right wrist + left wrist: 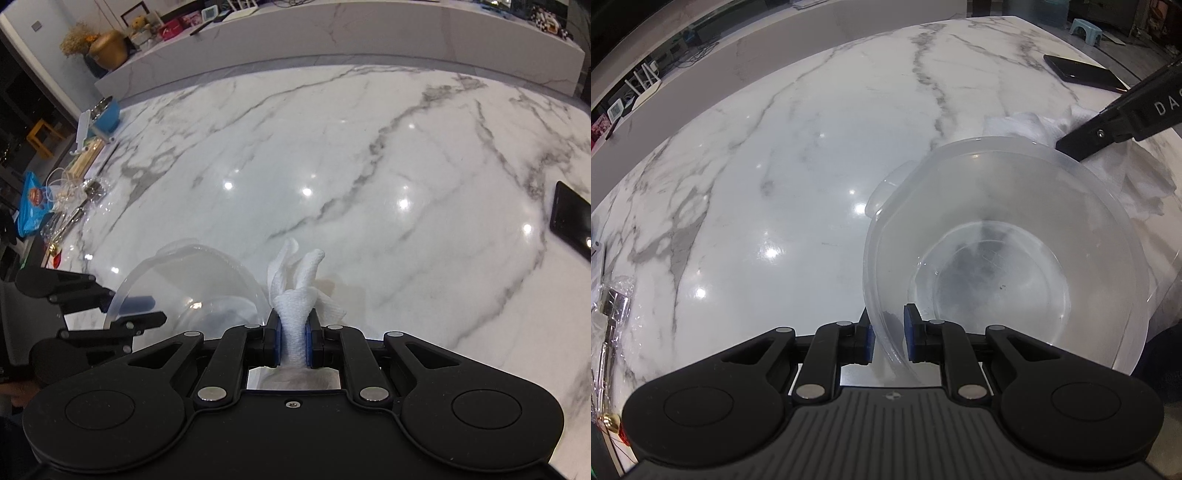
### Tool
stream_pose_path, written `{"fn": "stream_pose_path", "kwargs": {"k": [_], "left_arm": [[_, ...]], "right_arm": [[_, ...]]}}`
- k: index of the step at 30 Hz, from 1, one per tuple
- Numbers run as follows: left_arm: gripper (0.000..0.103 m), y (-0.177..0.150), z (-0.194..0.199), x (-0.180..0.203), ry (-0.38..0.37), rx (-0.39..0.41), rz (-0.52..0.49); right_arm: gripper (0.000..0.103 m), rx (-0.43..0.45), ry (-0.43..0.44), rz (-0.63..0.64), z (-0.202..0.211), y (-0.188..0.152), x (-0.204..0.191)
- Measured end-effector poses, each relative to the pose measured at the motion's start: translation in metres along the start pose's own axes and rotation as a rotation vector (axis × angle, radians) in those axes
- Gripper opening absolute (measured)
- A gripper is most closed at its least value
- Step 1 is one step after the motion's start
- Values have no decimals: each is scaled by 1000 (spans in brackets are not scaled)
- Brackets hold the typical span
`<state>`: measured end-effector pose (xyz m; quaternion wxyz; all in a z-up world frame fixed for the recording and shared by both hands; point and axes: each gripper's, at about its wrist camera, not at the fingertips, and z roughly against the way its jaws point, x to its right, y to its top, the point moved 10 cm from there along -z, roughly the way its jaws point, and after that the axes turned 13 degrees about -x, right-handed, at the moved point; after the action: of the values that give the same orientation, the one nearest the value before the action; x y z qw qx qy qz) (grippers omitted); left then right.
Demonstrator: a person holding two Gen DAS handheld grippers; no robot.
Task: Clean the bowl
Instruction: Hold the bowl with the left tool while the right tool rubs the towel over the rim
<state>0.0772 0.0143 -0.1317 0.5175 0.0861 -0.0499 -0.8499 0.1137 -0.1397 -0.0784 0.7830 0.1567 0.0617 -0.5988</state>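
A glossy white marble table with grey veins (798, 155) spread ahead of both tongs. The left tongs (888, 338) were clamped on the near rim of a clear, round plastic bowl (1004, 258), apparently tipped. Just right of it, the right tongs (293, 341) were clamped on a bunched white cloth (295, 295). Wiping well would likely need a steady rim grip and the cloth pressed around the inner wall.
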Motion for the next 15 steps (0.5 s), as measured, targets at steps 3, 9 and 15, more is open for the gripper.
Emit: {"fn": "stream_pose_path", "kwargs": {"k": [3, 9, 15], "left_arm": [[14, 1, 0, -1, 5, -1, 6], [15, 2, -1, -2, 10, -1, 18], [15, 3, -1, -5, 14, -1, 30]], "right_arm": [[10, -7, -2, 6, 0, -1, -1], [10, -40, 1, 45, 1, -19, -6], [10, -83, 5, 102, -1, -43, -17]]}}
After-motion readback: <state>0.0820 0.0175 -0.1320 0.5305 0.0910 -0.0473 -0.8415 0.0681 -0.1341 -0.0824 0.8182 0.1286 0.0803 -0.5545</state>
